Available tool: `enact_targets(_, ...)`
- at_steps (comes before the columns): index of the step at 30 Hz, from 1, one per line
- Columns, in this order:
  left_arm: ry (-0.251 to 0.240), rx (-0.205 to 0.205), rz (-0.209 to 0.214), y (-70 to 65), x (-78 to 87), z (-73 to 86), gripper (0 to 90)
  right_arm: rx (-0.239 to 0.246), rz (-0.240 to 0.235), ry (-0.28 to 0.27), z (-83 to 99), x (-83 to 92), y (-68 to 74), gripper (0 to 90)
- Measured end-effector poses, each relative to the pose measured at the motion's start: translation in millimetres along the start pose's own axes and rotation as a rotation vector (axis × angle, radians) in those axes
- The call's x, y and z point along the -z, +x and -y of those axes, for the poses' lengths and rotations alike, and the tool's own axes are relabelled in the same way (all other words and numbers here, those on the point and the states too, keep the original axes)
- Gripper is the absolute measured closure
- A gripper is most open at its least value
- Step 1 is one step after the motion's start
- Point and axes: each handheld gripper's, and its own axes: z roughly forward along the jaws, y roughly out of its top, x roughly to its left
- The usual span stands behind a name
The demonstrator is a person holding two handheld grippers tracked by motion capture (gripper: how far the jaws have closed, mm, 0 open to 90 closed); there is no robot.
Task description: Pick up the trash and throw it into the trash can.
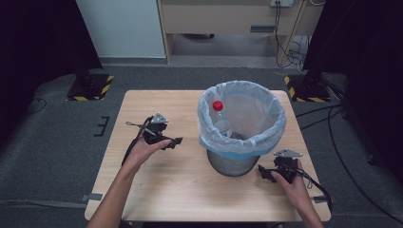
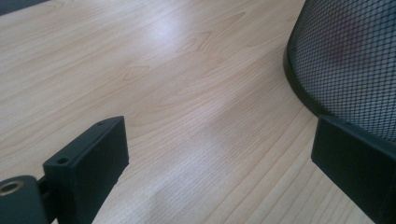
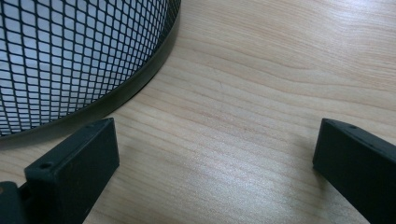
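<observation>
The left tool (image 1: 164, 134) sat on the wooden desk (image 1: 157, 190) to the left of the mesh wastebasket (image 1: 233, 164), held by the person's left hand (image 1: 145, 151), its jaws pointing toward the basket. In the left gripper view those jaws stood wide apart with nothing between them but bare desk (image 2: 187, 93), and the basket's black mesh wall (image 2: 350, 60) rose just beside the far jaw.

The wastebasket stood on the desk right of centre, lined with a pale blue plastic bag (image 1: 256, 137) folded over its rim. Inside it leaned a clear plastic bottle (image 1: 221, 121) with a red cap (image 1: 217, 105) — cap uppermost, resting against the left side of the liner.

To the lower right of the wastebasket, close by its base, the right tool (image 1: 273, 172) lay low on the desk under the right hand (image 1: 294, 185). In the right gripper view its jaws were also spread wide and empty — the mesh wall (image 3: 70, 56) curved past the left jaw, apart from it.
</observation>
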Motion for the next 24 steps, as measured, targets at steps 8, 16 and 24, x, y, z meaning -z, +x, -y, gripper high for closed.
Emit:
enact_targets(8,0.039,0.020,-0.038,10.8,-0.6,14.8,3.4,0.000,0.000,0.000,0.0,0.0,0.0,0.5)
enact_targets(16,0.073,0.034,-0.107,23.3,1.4,28.1,3.6,0.000,0.000,0.000,0.0,0.0,0.0,0.5)
enact_targets(24,0.106,0.041,-0.169,31.4,-0.2,39.4,3.6,0.000,0.000,0.000,0.0,0.0,0.0,0.5)
